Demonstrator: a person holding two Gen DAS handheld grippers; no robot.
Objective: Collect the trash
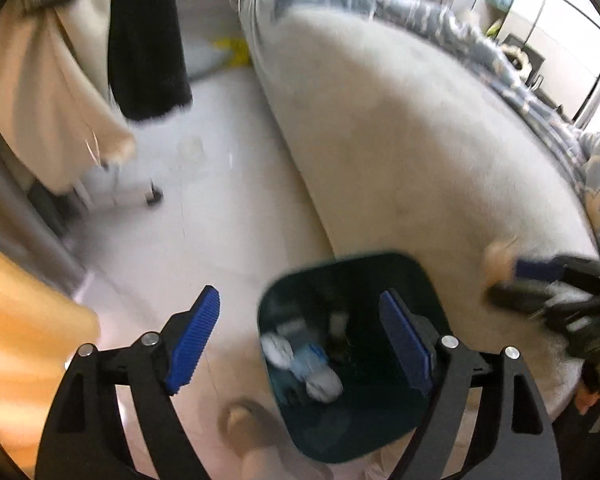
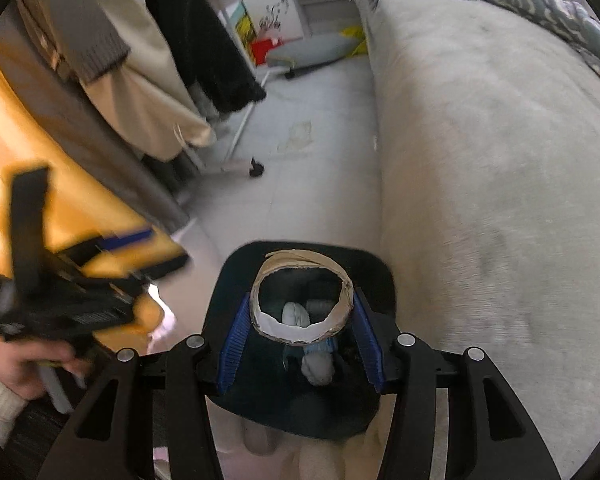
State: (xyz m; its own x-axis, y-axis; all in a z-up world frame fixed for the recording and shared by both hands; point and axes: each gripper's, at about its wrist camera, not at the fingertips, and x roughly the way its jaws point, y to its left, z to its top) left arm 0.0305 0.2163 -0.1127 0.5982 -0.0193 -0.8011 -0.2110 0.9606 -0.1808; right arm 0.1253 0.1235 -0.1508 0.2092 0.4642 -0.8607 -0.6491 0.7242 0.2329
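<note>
Trash bin [image 2: 300, 392], dark and open-topped, sits on the pale floor [image 2: 320, 184] right against the big grey sofa [image 2: 492, 168], with crumpled white and blue wads [image 1: 300, 364] already inside. Right gripper [image 2: 302, 336] hangs over the bin, clamped on a cardboard tube [image 2: 302, 300] seen end-on. Left gripper [image 1: 300, 340] is spread wide with nothing in it, its jaws just been opening.

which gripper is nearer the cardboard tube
Right. The right gripper is shut on the cardboard tube above the trash bin; the left gripper is open, empty, off to the side.
</note>
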